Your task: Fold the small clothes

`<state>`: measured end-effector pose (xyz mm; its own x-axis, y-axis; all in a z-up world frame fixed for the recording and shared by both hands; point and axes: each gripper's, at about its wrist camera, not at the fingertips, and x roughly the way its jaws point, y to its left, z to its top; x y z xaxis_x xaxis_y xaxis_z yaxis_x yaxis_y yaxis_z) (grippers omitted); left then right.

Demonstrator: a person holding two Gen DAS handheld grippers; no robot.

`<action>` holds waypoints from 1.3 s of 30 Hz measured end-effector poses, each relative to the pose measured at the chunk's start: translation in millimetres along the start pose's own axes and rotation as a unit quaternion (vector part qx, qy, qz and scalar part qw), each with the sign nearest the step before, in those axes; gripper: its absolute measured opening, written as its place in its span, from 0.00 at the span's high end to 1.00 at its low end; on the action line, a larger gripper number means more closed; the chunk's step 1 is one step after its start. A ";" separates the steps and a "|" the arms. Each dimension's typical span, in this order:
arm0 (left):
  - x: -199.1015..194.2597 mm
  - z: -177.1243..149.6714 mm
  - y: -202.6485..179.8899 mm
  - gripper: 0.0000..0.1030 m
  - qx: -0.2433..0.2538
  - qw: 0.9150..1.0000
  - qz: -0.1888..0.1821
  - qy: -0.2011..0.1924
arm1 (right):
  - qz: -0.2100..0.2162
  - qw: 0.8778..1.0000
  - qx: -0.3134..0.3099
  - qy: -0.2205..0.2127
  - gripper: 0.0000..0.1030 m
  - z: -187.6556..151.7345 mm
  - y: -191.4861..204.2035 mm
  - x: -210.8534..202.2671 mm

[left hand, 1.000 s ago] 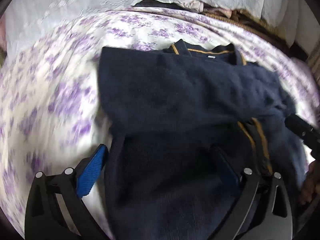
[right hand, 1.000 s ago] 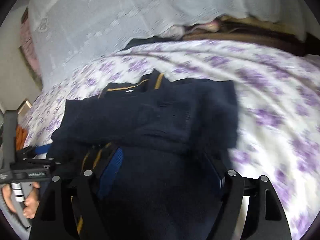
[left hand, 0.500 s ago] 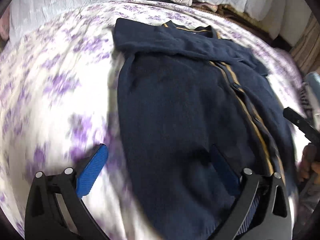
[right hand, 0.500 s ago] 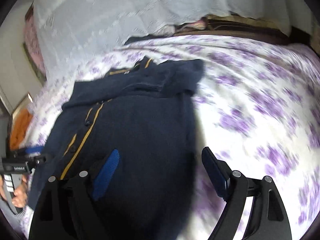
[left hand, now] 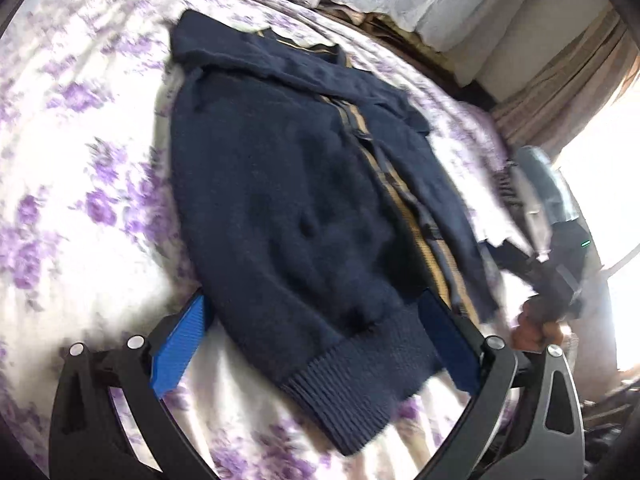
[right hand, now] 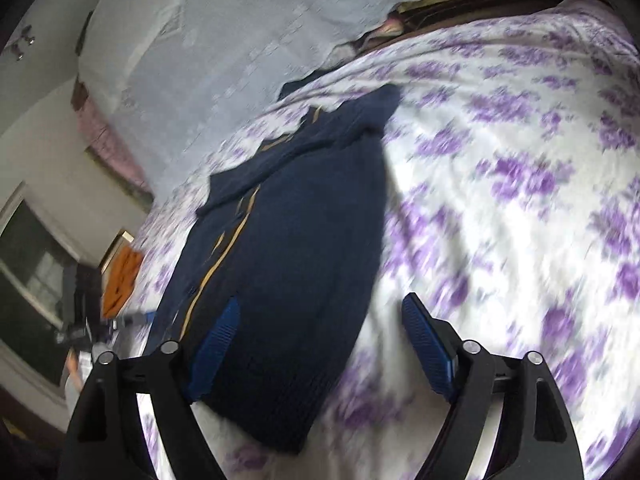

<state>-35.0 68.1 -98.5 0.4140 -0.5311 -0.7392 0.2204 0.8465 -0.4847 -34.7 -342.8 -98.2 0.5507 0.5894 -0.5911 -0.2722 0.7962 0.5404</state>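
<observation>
A small navy knit cardigan (left hand: 288, 184) with tan stripes down its front lies flat on a white bedspread with purple flowers (left hand: 80, 168). Its sleeves are folded across the chest near the collar. My left gripper (left hand: 316, 344) is open, hovering over the ribbed bottom hem. My right gripper (right hand: 320, 344) is open above the hem's right corner; the cardigan (right hand: 288, 248) shows in its view too. The right gripper and the hand holding it also appear at the right edge of the left wrist view (left hand: 560, 272).
A white lace cover (right hand: 240, 40) lies over pillows at the head of the bed. An orange cloth (right hand: 122, 280) sits beside the bed at left. A curtain and a bright window (left hand: 580, 100) are at the right.
Both grippers have pulled back from over the cardigan's chest toward its bottom hem. The whole garment with folded sleeves now shows. Both stayed open.
</observation>
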 end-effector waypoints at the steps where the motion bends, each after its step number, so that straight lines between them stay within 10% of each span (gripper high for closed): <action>1: 1.5 1.6 0.5 0.04 0.000 1.000 -0.006 0.007 | 0.003 1.000 -0.005 0.014 0.23 -2.0 2.1 2.5; 8: 31.0 35.1 4.5 0.04 -0.008 1.000 0.003 0.028 | -0.005 0.997 -0.038 0.062 0.29 20.0 19.1 43.9; 15: 20.9 16.2 -6.6 0.10 0.010 1.000 -0.012 0.017 | 0.035 0.998 0.000 0.055 0.63 10.3 5.0 31.3; 32: 19.8 12.9 6.4 0.37 -0.027 0.998 -0.059 0.027 | 0.053 0.996 -0.004 0.068 0.66 6.5 9.4 34.3; 39: 19.3 11.3 12.0 0.86 -0.039 0.998 -0.040 0.020 | 0.053 0.997 -0.006 0.053 0.89 6.2 9.6 32.2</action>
<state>-14.4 68.5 -113.2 0.3623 -0.5996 -0.7136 0.1808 0.7963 -0.5773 -14.6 -317.0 -108.3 0.4319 0.6810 -0.5914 -0.3340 0.7299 0.5965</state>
